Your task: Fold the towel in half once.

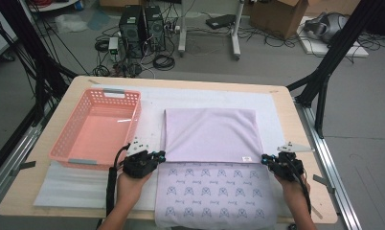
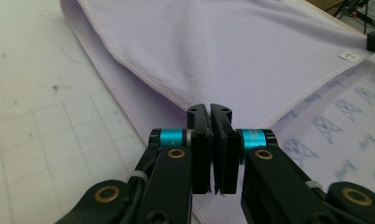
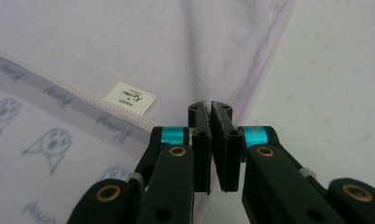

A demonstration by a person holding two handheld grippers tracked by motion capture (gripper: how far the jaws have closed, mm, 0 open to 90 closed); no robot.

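A lilac towel [image 1: 209,132] lies on the white mat, folded so that a plain layer covers its far half. Its printed side [image 1: 214,191] runs toward me and over the table's front edge. My left gripper [image 1: 162,155] is shut on the near left corner of the plain layer, where the stitched hem [image 2: 167,88] runs into its jaw tips [image 2: 210,108]. At the near right corner, beside the small white label [image 3: 129,98], my right gripper [image 1: 265,158] is shut on the hem [image 3: 210,106]. The towel [image 3: 129,37] there is lifted slightly into a crease at the jaws.
An empty pink plastic basket [image 1: 66,125] stands on the table's left half, just beyond my left hand. A white foam mat [image 1: 219,98] covers the wooden table [image 1: 288,124]. Computers, cables and black frame legs stand on the floor beyond.
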